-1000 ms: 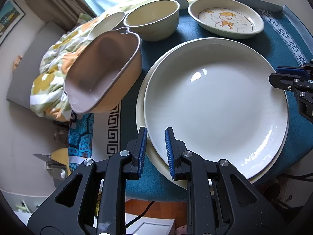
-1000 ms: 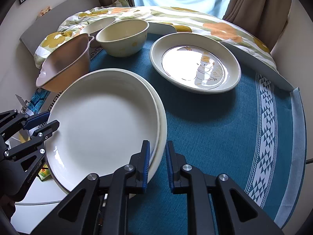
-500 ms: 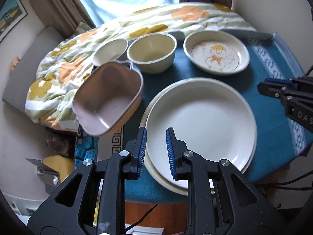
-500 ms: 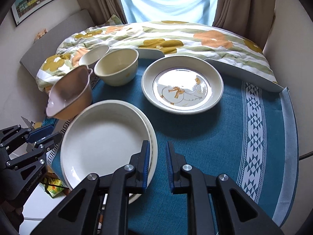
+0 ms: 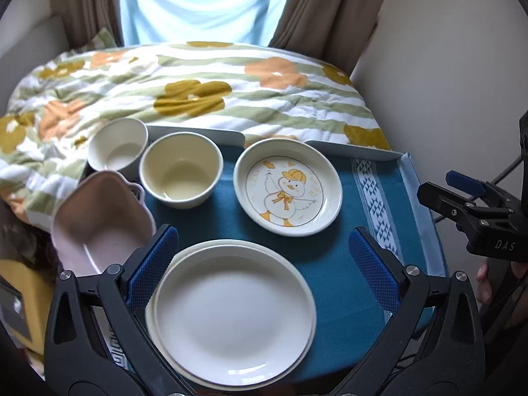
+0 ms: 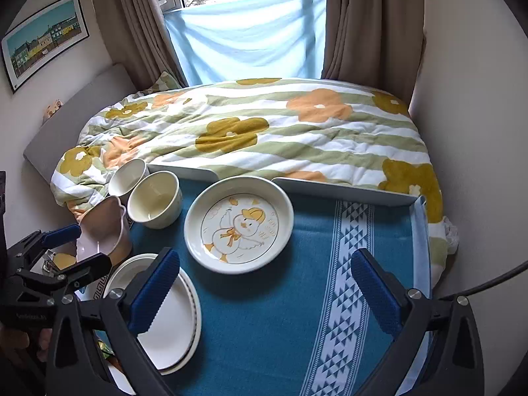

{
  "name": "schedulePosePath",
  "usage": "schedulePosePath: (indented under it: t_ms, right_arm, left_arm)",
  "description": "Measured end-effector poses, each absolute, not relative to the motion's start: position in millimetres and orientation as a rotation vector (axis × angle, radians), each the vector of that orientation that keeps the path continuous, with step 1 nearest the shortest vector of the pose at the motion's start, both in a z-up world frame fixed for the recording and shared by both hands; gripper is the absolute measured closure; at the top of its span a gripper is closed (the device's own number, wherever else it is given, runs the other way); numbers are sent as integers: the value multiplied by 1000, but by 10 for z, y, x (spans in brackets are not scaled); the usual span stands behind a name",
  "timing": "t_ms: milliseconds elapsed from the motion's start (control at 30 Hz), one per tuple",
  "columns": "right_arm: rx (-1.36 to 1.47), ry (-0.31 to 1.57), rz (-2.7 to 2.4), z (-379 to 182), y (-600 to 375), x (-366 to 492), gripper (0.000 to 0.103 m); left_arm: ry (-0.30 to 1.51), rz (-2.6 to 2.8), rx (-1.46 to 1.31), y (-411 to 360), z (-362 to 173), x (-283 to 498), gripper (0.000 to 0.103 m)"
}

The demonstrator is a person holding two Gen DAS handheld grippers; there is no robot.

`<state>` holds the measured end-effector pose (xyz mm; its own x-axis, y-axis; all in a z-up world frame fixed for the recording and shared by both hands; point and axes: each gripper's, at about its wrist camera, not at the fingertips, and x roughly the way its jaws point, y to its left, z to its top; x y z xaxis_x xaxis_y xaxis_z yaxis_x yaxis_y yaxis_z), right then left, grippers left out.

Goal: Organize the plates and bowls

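Observation:
Two stacked white plates [image 5: 231, 323] [image 6: 171, 323] lie at the near left of the blue-clothed table [image 5: 333, 257]. A duck-picture plate [image 5: 287, 186] [image 6: 239, 224] lies further back. A cream bowl [image 5: 181, 173] [image 6: 154, 199], a white bowl [image 5: 117, 145] [image 6: 127, 176] and a pink handled dish [image 5: 99, 224] [image 6: 102, 227] stand at the left. My left gripper [image 5: 264, 267] is open and empty, high above the stacked plates. My right gripper [image 6: 264, 287] is open and empty, high above the cloth.
A flowered quilt [image 6: 264, 132] covers the bed behind the table. Curtains and a window [image 6: 250, 33] are beyond it. A wall [image 5: 445, 82] stands at the right. The table's white raised rim [image 6: 343, 191] runs along its far edge.
Both grippers have opened wide and pulled up and back from the stacked plates. The plates stay on the table.

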<state>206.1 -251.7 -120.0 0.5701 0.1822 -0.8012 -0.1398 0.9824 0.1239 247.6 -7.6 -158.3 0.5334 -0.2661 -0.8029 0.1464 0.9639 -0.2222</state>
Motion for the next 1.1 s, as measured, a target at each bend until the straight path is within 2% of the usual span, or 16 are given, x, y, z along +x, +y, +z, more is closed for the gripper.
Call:
schedulePosePath:
  t_ms: [200,267,333,400,500,667,733,767,833,933,1033,1100]
  right_arm:
    - [67,1082,300,-1614,-2750,2674,0]
    - [89,1126,356,-1819,-2785,2860,0]
    - [87,1162,412,-2027,-2780,3024,2]
    - [86,1192,474,-2227,-2758,3162,23]
    - [85,1251,566,-2507,-2691,3347,44]
    - [54,1275,651,-2744,-2613,3519,54]
    - [61,1275,679,-2785,-2610,3566,61]
    - [59,1274,691,-2801,-2609,3589,68]
    - [52,1272,709,-2833,-2599,3620,70]
    - [59,1266,727,-2882,-2612,3667,74]
    - [61,1258,738,-2912,-2619,3683,86]
    - [61,1261,750,-2935,-2613,3702,90]
  left_arm:
    - [1081,-182,-255,-171,-2028,2875,4]
    - [1120,-151,-291,-210,-2202,3014,15]
    - [1165,-114,-312,-226,-2398,3151,31]
    - [1204,-72,-320,-254,-2589,3263,41]
    - [1242,-13,-345,-274,-2811,3376,49]
    - [1269,42,-372,-300,-3017,3478,52]
    - [1272,57,-380,-314,-3056,3501,53]
    - [1272,62,-381,-312,-3071,3517,54]
    - [1278,73,-376,-320,-3105,3532,69]
    - [1283,96,-364,-326,-3148,3551,78]
    - [1272,86,-361,-359,-3130,3553,85]
    - [1269,95,-334,-401,-3121,3569,85]
